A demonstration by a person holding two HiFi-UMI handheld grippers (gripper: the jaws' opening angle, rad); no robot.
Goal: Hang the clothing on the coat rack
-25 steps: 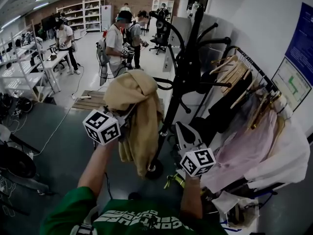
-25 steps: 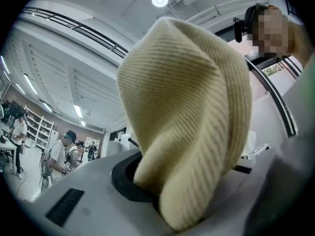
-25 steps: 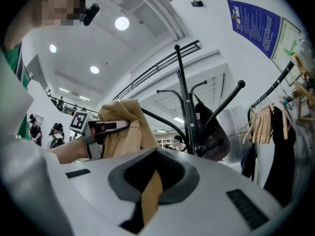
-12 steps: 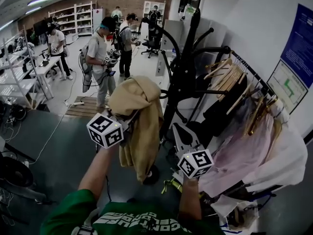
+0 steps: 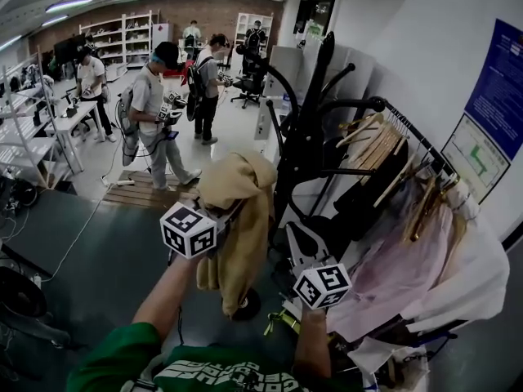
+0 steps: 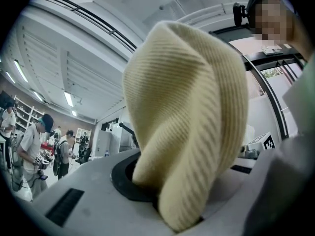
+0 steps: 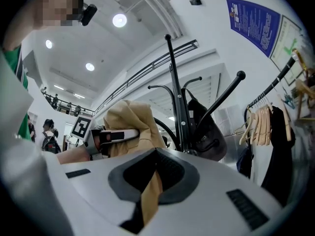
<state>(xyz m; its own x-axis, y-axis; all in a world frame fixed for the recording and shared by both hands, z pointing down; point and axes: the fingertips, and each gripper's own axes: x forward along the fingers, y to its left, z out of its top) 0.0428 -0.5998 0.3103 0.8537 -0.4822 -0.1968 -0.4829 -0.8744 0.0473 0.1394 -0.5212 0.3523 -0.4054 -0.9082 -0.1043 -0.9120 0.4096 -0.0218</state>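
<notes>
Green T-shirt [image 5: 114,356], white lettering [image 5: 214,374], white left gripper [image 5: 231,211], white right gripper [image 5: 296,237]

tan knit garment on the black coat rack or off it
Off it: the tan knit garment hangs bunched from the left tool, beside the black coat rack.

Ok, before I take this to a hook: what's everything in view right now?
garment: one, tan, held up just left of the coat rack
coat rack: one, black, centre
bag: one, black, seemingly a bag, hanging on the coat rack
clothes rail: one, black, right of the coat rack
hangers: several, wooden, on the rail
hung clothes: several, pink, white and black, on the rail
posters: two, blue and white, right wall
people: several, back of the room
shelves: white, far wall
pallet: one, wooden, floor
sleeve: one, green, bottom left
left tongs: grey, shut on bunched garment
right tongs: grey, shut on a thin strip of garment
</notes>
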